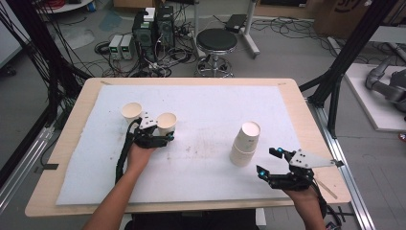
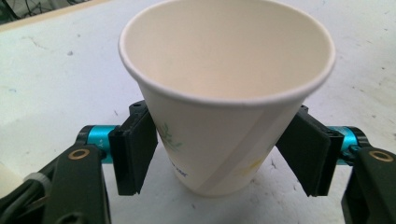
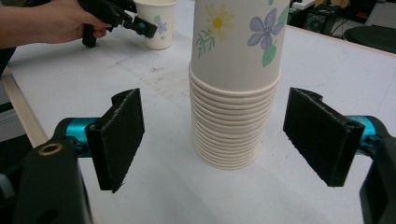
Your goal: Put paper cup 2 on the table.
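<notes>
In the high view, the left tongs [image 1: 160, 135] reach a white paper cup [image 1: 166, 123] on the white surface [image 1: 210, 103], a second cup [image 1: 131, 113] just beside, while the right tongs [image 1: 269, 162] gape near the cup stack [image 1: 245, 143]. In the left gripper view, the upright, empty cup [image 2: 219, 107], with a faint floral print, sits between spread jaws, neither clearly touching. In the right gripper view, the flowered stack [image 3: 233, 88] stands ahead of the parted jaws.

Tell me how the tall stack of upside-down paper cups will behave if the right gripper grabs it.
The stack of cups is tall on a narrow base, so a sideways push would probably tip it. Thin paper walls likely dent under hard squeezing. Nested cups may separate, so the right gripper, open around it, might lift only some.
</notes>
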`<state>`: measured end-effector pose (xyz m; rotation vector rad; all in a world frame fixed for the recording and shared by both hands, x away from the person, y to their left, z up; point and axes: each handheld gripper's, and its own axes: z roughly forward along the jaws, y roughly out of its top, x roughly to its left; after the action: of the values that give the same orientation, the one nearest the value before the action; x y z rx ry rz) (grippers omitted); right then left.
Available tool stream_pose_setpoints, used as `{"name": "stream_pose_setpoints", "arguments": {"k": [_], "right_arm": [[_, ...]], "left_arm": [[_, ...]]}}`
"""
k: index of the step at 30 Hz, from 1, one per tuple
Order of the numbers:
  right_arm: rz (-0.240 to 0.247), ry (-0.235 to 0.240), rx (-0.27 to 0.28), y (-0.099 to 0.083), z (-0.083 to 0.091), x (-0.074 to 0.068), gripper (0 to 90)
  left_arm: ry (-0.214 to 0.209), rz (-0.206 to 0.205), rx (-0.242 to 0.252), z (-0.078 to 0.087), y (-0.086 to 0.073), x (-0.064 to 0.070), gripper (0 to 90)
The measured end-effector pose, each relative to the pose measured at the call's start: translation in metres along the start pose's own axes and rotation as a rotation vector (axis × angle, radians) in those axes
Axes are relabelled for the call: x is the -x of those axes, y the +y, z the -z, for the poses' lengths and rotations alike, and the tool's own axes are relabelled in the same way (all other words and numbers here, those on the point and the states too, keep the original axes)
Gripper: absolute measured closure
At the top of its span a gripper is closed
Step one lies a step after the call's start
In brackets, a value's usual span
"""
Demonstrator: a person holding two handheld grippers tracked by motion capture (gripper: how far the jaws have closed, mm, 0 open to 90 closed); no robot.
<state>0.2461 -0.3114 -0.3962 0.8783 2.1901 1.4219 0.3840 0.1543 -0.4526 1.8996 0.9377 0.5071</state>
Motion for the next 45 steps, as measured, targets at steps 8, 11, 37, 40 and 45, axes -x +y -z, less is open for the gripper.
{"name": "stream_pose_setpoints", "arguments": {"k": [8, 11, 37, 40, 45], "right_arm": [[0.000, -0.005, -0.005, -0.002, 0.001, 0.002, 21.0], [-0.001, -0.007, -0.004, -0.002, 0.001, 0.002, 20.9], [-0.015, -0.094, -0.003, -0.004, 0.009, 0.009, 20.9], [-0.017, -0.106, 0.004, -0.004, 0.011, 0.009, 20.9], [-0.026, -0.138, 0.017, -0.006, 0.016, 0.009, 20.9]], "left_arm": [[-0.025, 0.034, 0.101, 0.025, -0.011, -0.003, 22.7], [-0.037, 0.044, 0.126, 0.036, -0.011, -0.005, 19.7], [-0.078, 0.050, 0.398, 0.148, -0.041, 0.000, 15.6], [-0.067, 0.048, 0.409, 0.151, -0.043, 0.000, 15.7], [-0.057, 0.043, 0.413, 0.155, -0.047, 0.001, 15.6]]}}
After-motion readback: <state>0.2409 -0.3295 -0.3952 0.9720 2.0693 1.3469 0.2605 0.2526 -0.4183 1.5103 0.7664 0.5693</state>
